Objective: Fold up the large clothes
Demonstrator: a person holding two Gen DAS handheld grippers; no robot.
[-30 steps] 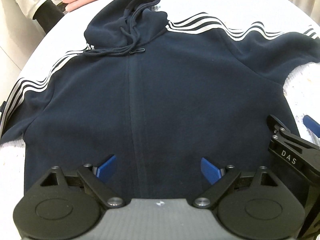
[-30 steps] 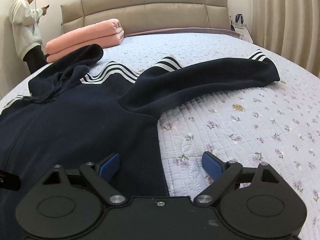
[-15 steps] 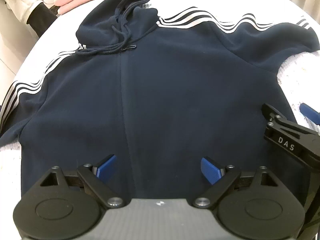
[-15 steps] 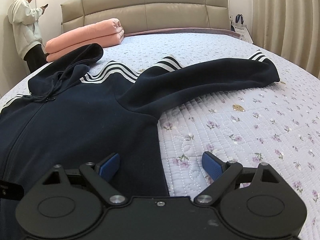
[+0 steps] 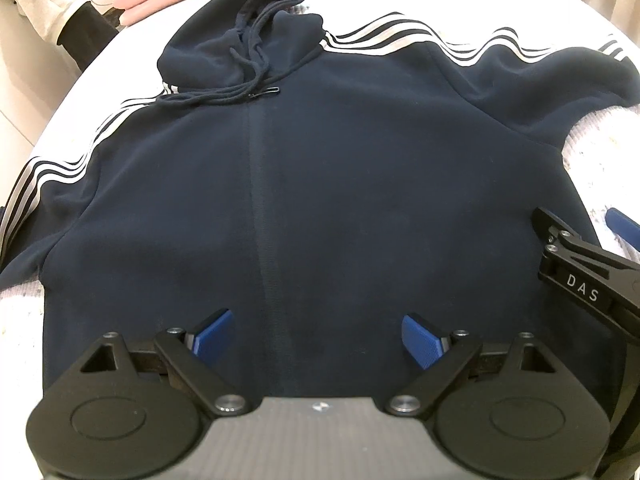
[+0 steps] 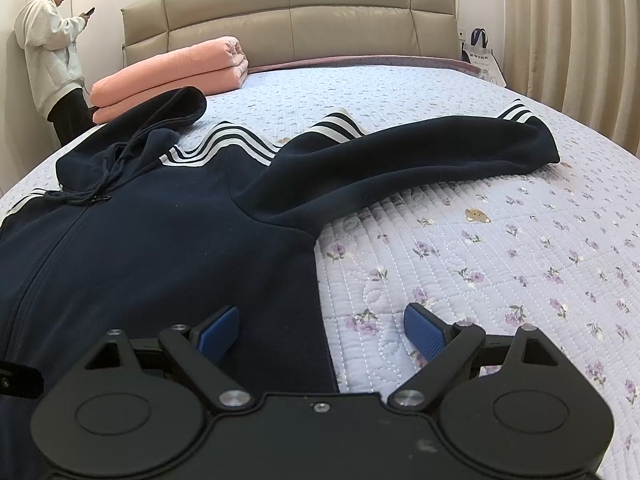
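Two views: left wrist, then right wrist.
Left tongs [image 5: 316, 334]: released, empty, above hoodie [image 5: 320, 200] front.
Hoodie: flat on bed [image 6: 480, 240], hood at 12 o'clock.
Right tongs [image 6: 320, 330]: released, empty, straddling hoodie's side edge.
Sleeve [image 6: 420, 164]: toward 2 o'clock.

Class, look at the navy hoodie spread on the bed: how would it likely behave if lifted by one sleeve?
The hoodie would probably droop; its sleeve already lies in soft waves. It looks thick, so likely fairly heavy. The drawstrings lie loose and would probably dangle.
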